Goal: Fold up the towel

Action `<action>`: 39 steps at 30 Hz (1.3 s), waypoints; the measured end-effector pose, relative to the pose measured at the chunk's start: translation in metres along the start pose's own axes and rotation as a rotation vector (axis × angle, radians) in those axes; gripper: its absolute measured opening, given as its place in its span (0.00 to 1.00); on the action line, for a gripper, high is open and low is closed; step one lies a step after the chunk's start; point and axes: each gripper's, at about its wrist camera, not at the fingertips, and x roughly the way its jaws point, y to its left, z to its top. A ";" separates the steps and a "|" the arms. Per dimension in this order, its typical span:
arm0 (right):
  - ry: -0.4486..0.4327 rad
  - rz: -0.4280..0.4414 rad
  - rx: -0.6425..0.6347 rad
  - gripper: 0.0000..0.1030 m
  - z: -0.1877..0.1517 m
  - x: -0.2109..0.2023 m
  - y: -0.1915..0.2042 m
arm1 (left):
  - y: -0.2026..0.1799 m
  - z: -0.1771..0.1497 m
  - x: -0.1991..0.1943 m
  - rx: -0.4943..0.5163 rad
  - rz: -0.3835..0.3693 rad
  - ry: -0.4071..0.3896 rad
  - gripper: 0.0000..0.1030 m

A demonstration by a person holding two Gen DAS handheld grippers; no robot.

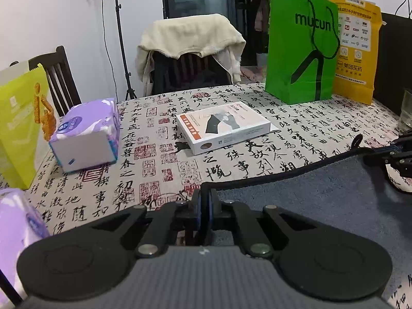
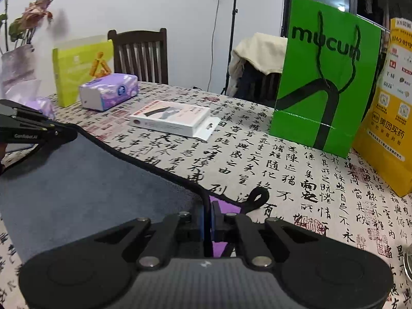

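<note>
Towel (image 1: 322,198) lies on table (image 1: 296,118), near edge, at 6 o'clock. Left gripper (image 1: 204,206) on towel's left corner, right gripper (image 2: 208,221) on right corner beside hanging loop (image 2: 257,197). Flat box (image 1: 222,126) beyond towel at 12. Tissue pack (image 1: 87,134) at 10, upright carton (image 1: 22,131) just left of it. Paper bag (image 1: 301,51) at 2, second bag (image 1: 356,49) just behind-right of it. Draped chair (image 1: 190,51) behind table at 12.

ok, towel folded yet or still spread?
Spread, far edge lifted: grey towel shows one layer, each tool shut on a far corner.
</note>
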 end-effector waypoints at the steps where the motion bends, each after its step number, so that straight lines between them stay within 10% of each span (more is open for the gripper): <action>1: 0.006 -0.003 0.003 0.05 0.000 0.003 -0.001 | 0.000 0.001 0.002 0.002 0.000 0.002 0.06; 8: 0.034 -0.026 0.022 0.05 -0.001 0.014 -0.005 | 0.003 0.005 0.020 0.010 0.007 0.020 0.09; 12: 0.030 -0.029 0.031 0.05 -0.001 0.014 -0.006 | 0.011 0.001 0.024 -0.007 0.035 0.032 0.54; 18: 0.000 -0.022 0.105 0.19 0.000 0.004 -0.017 | 0.018 -0.006 0.004 0.022 0.032 0.029 0.82; 30: -0.040 -0.023 0.105 0.50 0.006 -0.043 0.003 | 0.018 -0.018 -0.057 0.022 0.013 0.043 0.87; 39: -0.060 -0.034 0.115 0.53 -0.005 -0.094 0.025 | 0.009 -0.031 -0.119 0.000 0.013 -0.003 0.89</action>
